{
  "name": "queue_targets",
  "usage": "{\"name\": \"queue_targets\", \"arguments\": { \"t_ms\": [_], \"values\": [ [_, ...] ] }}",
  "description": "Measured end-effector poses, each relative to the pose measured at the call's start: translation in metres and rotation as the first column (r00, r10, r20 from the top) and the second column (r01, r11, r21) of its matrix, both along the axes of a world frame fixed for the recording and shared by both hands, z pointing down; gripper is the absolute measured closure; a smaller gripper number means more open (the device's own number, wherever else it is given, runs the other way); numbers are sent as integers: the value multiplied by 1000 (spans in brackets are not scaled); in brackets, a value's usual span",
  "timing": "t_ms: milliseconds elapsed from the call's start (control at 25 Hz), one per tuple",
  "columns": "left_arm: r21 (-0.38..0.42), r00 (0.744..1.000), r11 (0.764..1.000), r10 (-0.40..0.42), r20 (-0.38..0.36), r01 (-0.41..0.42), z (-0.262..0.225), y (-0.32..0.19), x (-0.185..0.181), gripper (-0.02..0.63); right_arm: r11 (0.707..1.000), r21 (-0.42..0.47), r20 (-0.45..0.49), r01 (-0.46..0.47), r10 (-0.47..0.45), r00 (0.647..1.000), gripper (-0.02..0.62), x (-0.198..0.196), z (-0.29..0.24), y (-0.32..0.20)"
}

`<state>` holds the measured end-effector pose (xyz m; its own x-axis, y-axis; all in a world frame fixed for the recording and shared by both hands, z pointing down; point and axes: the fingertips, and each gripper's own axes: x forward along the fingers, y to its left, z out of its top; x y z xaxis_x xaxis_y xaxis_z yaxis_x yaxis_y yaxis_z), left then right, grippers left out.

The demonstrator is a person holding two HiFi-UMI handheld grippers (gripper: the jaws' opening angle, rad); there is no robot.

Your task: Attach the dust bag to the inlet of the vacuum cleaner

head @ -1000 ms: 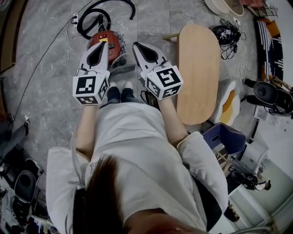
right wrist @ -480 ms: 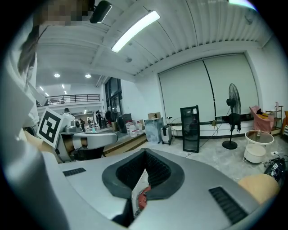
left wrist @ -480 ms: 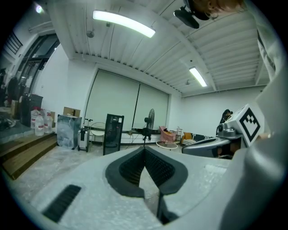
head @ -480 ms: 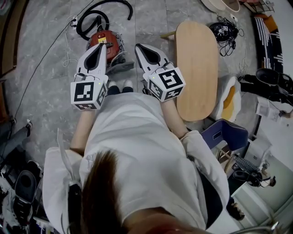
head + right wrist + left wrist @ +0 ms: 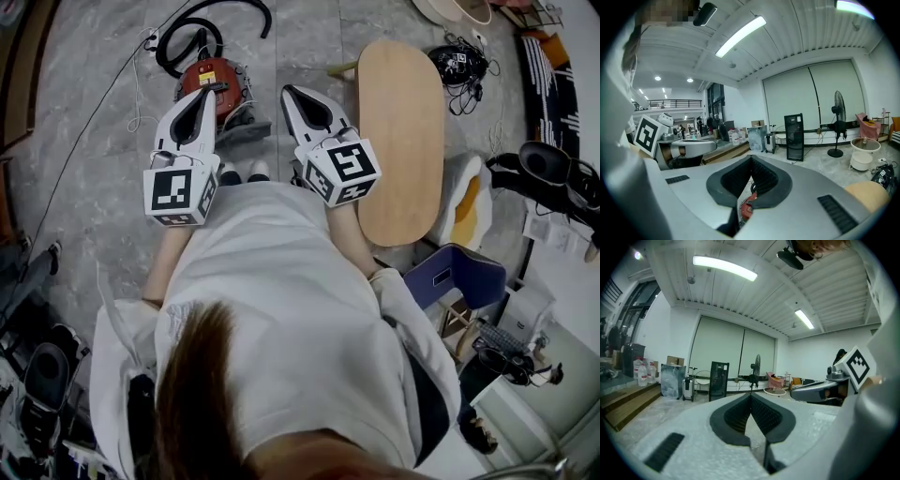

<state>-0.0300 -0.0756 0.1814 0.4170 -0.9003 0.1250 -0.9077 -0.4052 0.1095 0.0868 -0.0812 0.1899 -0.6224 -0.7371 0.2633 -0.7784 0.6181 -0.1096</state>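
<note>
Downward, vacuum cleaner [image 5: 227, 79] beneath left tool [image 5: 206, 93]

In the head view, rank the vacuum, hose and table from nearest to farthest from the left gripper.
1. Vacuum: on the floor just beyond the left gripper.
2. Hose: looped behind the vacuum, farther ahead.
3. Table: off to the right, past the right gripper.

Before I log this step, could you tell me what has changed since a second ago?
The left gripper drew slightly back toward the person, and the right gripper edged rightward in the head view, away from the vacuum cleaner. Nothing was taken hold of or let go: both stay shut and empty. The vacuum cleaner, its hose and the wooden table lie as before.
</note>
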Motion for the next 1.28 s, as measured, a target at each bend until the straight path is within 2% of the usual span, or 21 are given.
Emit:
{"name": "queue_targets", "arguments": {
  "t_ms": [160, 520, 1280],
  "values": [
    [12, 1000, 1000, 16, 17, -17, -3, 5, 9, 589, 1000, -2, 2, -22, 22, 1000, 594, 11, -1, 2],
    [6, 1000, 1000, 0, 12, 0, -3, 6, 7, 589, 1000, -12, 11, -16, 16, 1000, 594, 14, -2, 4],
    [7, 1000, 1000, 3, 3, -3, -5, -1, 1, 589, 1000, -13, 5, -25, 25, 1000, 594, 8, -2, -4]
  ]
}}
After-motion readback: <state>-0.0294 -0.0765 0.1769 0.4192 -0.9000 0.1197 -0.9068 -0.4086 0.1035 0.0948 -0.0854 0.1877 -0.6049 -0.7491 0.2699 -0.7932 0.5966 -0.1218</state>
